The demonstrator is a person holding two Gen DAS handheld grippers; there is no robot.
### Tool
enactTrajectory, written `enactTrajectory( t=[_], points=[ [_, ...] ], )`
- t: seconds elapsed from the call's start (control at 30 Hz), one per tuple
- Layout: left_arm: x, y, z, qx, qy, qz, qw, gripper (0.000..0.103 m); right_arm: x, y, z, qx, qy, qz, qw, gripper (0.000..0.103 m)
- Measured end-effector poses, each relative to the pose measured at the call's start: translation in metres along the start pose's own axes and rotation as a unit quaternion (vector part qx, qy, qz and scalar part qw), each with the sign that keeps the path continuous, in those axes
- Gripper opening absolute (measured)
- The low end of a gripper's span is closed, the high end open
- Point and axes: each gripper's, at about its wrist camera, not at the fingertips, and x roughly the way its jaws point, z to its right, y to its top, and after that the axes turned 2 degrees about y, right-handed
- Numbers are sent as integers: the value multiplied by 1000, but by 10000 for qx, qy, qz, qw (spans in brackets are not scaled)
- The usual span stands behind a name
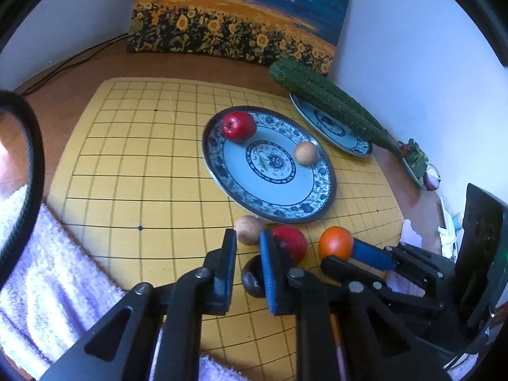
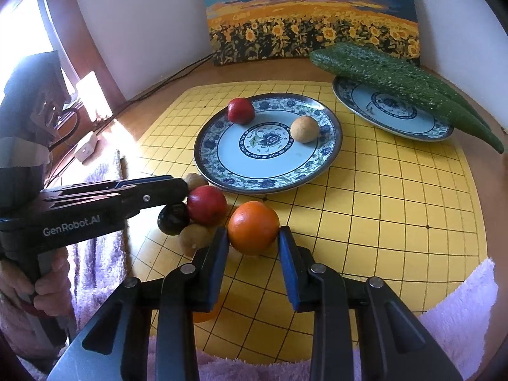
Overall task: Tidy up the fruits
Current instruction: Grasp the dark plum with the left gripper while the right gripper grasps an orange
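On the yellow gridded board, near its front edge, sits a small cluster of fruit, and both my grippers are down among it. My right gripper has its blue-padded fingers closed against the two sides of a round orange fruit, holding it low over the board. My left gripper has drawn its jaws narrow; a dark, almost black round fruit shows in the slim gap between them, but I cannot tell whether the pads actually press on it. Just beside that gripper lie a red apple and a small tan fruit, the apple touching the outer side of one finger. Behind the cluster stands a blue-and-white patterned plate carrying a second red apple and a pale tan round fruit, well apart on its rim. Farther right, a smaller patterned plate bears a long, bumpy green cucumber. A sunflower painting leans against the wall.
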Motion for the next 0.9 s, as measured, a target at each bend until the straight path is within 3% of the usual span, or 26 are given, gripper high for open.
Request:
enactTrajectory(
  t=[0.2,0.47,0.9],
  points=[
    [-7,-1,-4,10,203,51,9998,18,-6,0,1,5,0,71,10000,33],
    [2,3,3,161,225,-60,9996,39,-9,-2,4,36,-11,106,9999,33],
    [-16,-7,8,283,125,-112,9995,44,-15,-1,7,85,33,179,9998,33]
  ],
)
